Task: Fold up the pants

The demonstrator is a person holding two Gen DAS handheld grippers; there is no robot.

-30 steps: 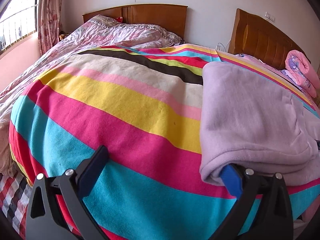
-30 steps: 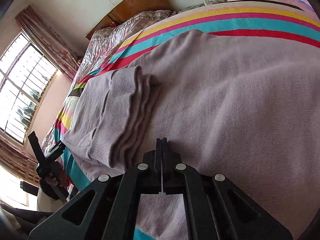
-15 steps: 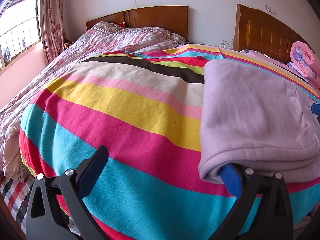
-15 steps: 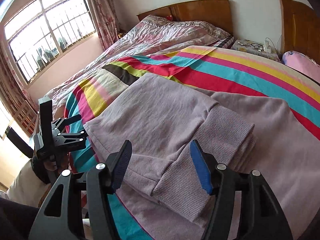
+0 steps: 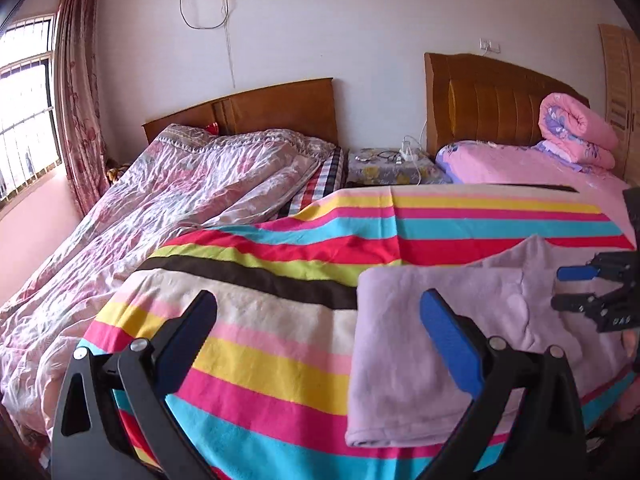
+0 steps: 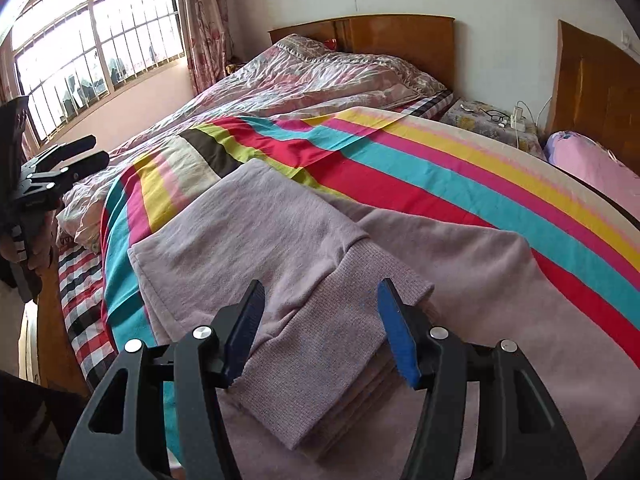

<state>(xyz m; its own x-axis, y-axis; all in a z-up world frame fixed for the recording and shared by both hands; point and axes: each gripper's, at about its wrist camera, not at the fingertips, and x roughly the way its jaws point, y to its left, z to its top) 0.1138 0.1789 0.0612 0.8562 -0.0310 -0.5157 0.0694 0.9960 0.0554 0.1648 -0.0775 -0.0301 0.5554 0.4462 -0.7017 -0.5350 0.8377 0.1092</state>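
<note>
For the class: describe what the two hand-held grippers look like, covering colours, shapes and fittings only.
Each hand-held gripper, left and right, has a black angular frame with triangular cut-outs, silver round pivot bolts and two long fingers faced with blue ridged pads. No cables or sleeves are clearly visible.

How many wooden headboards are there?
2: one brown wooden headboard behind the crumpled pink floral quilt, one behind the rolled pink blanket. None looks hidden.

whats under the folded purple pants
The pants lie on the striped blanket, which shows around them. The blanket's stripes under the pants are covered, and so is the bed beneath.
</note>
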